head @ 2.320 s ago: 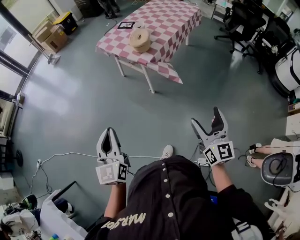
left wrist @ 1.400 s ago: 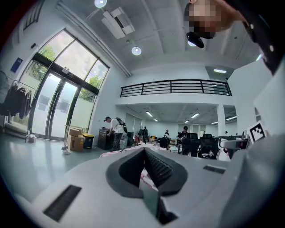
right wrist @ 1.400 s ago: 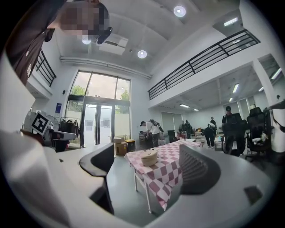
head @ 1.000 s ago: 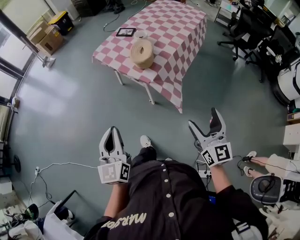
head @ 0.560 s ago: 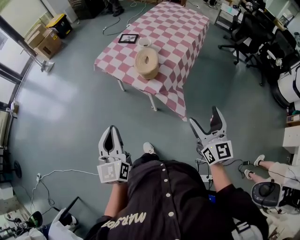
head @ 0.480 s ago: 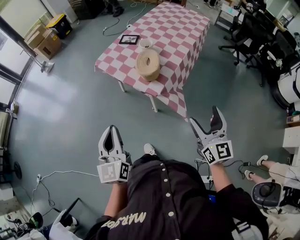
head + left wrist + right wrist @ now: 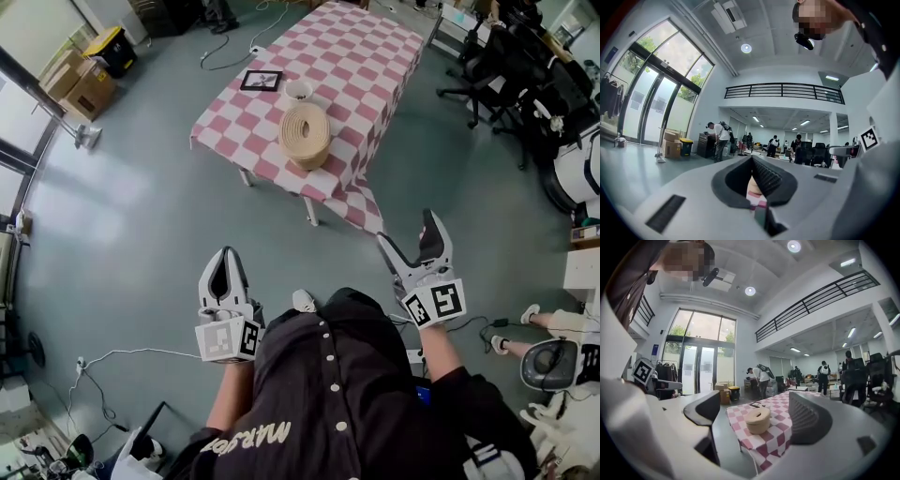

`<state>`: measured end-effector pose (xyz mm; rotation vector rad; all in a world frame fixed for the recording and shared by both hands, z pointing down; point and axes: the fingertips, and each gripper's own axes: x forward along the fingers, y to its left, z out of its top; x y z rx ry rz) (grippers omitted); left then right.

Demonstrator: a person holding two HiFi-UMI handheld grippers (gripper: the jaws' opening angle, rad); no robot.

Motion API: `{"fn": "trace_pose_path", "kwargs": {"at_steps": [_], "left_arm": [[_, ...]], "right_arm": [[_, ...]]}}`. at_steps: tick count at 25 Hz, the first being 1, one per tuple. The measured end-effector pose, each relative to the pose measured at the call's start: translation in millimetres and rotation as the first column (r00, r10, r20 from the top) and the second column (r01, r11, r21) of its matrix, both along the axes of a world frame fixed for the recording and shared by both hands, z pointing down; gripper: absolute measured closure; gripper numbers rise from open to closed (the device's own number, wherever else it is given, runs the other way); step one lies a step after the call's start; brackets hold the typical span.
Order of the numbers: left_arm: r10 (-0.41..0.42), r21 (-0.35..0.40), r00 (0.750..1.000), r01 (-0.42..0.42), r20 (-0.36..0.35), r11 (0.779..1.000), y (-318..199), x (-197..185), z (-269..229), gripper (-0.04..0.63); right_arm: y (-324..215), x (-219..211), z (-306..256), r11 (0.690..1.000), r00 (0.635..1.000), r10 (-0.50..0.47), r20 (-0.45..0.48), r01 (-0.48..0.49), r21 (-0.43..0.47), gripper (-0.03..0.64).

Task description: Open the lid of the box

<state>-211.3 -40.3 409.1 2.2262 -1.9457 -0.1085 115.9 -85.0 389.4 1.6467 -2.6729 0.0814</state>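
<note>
**Head view:** The person is walking toward the table (image 7: pixel 349 56). It is lying lower in the frame than two seconds ago, so the gap to it is closing. The round tan box (image 7: pixel 306 137) is resting near the table's near edge with its lid on. A white cup (image 7: pixel 298 90) and a dark frame (image 7: pixel 262 81) are lying farther back. The left gripper (image 7: pixel 222 258) and the right gripper (image 7: pixel 407 232) are being carried low in front of the body, well apart from the box and posed as they were earlier. I judge this to be the approach, with the lid-opening not yet begun.

**Left gripper view:** The jaws are meeting at their tips, clenched on nothing. A sliver of the box and checked cloth is showing through the hollow behind the tips, far off.

**Right gripper view:** The jaws are standing spread and empty. The box (image 7: pixel 758 420) is framed between them in the distance, which suggests this gripper is lining up on the lid knob.
</note>
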Motion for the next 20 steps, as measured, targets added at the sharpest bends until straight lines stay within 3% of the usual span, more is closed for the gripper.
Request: {"fn": "trace_pose_path", "kwargs": {"at_steps": [7, 20], "left_arm": [[0.030, -0.032, 1.000, -0.030, 0.007, 0.999, -33, 3, 12, 0.584], [-0.045, -0.012, 0.998, 0.045, 0.032, 0.999, -131, -16, -1, 0.584]], "right_arm": [[-29, 5, 24, 0.997, 0.999, 0.041, 0.029, -0.039, -0.063, 0.175], [-158, -14, 20, 0.998, 0.996, -0.004, 0.086, 0.009, -0.054, 0.176]]}}
